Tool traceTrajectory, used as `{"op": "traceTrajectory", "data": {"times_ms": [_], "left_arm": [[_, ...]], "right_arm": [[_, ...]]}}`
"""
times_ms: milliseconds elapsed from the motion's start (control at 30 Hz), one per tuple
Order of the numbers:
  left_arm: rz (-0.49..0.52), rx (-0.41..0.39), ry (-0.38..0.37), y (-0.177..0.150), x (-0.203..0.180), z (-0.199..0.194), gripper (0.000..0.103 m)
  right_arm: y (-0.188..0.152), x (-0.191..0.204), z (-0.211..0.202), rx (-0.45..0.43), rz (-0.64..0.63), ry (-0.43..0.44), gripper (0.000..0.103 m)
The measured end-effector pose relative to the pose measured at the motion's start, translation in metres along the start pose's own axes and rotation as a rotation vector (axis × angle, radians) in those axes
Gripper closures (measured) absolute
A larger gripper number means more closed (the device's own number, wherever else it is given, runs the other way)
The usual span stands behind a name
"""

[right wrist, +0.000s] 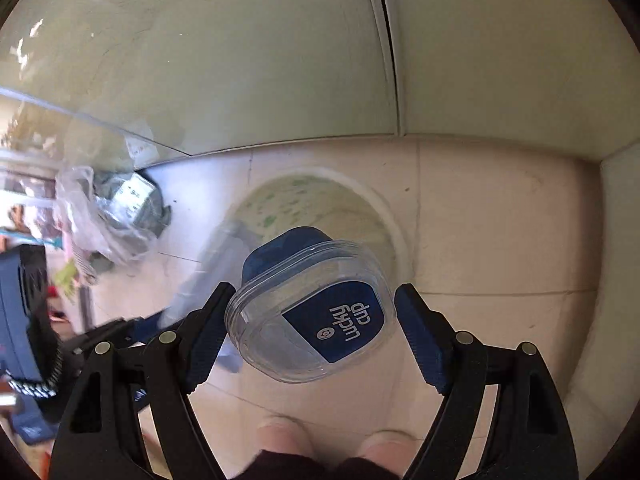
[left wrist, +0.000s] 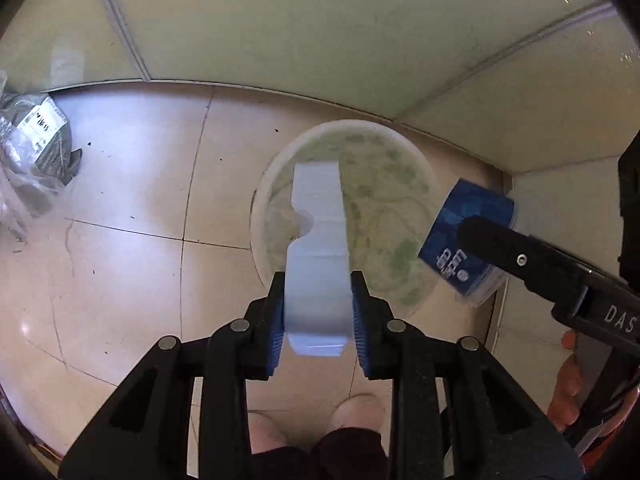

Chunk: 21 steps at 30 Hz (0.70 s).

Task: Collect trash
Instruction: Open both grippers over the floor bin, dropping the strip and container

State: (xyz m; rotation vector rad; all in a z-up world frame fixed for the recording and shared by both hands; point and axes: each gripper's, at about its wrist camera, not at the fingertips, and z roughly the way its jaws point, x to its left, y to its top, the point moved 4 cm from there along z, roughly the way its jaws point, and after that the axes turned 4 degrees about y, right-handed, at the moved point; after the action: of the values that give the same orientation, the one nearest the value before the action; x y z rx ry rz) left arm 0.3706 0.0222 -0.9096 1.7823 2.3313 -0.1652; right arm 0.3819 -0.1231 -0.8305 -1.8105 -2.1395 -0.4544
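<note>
Trash is in both tools, and both pieces hang over the bin (left wrist: 344, 124). The left tool (left wrist: 318, 292) is squeezed on a white foam piece (left wrist: 318, 248). The foam piece sticks out forward, right above the bin's open mouth. The right tool (right wrist: 314, 296) looks like it grips a blue cup (right wrist: 320, 312) with a clear lid, one pad on each side. The cup is tipped and sits over the near edge of the bin.

The step now looks like dropping the trash in. To do it well, I would move each piece over the middle of the bin first. The cup is near the rim, so it could hit the rim and roll onto the floor (left wrist: 120, 200). Let go of one piece at a time, from low down, so nothing bounces out.

The left view shows the foam piece and the cup side by side, and the cup is off toward the bin's right edge. The right view shows the words on the cup's lid. It also shows more of the crumpled plastic bag (right wrist: 120, 208) on the floor by the wall, well apart from the bin.
</note>
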Motion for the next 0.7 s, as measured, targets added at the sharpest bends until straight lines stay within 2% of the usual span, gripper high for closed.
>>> {"op": "traceTrajectory", "data": {"times_ms": [200,333,467,700], "left_arm": [[-0.020,0.011,-0.010,-0.005,-0.002,-0.006,0.071],[0.000,-0.006,0.011,-0.006,-0.006,-0.018,0.071],[0.004,-0.025,0.043,-0.004,-0.001,-0.031,0.071],[-0.011,-0.051,0.056,-0.007,0.002,-0.072,0.071]], "right_arm": [[0.001,-0.009,0.000,0.029,-0.029,-0.055,0.024],[0.001,-0.004,-0.006,0.036,-0.056,-0.037,0.023],[-0.002,-0.001,-0.010,0.039,-0.093,-0.057,0.023],[-0.001,0.018,-0.029,0.007,-0.095,-0.031,0.023]]}}
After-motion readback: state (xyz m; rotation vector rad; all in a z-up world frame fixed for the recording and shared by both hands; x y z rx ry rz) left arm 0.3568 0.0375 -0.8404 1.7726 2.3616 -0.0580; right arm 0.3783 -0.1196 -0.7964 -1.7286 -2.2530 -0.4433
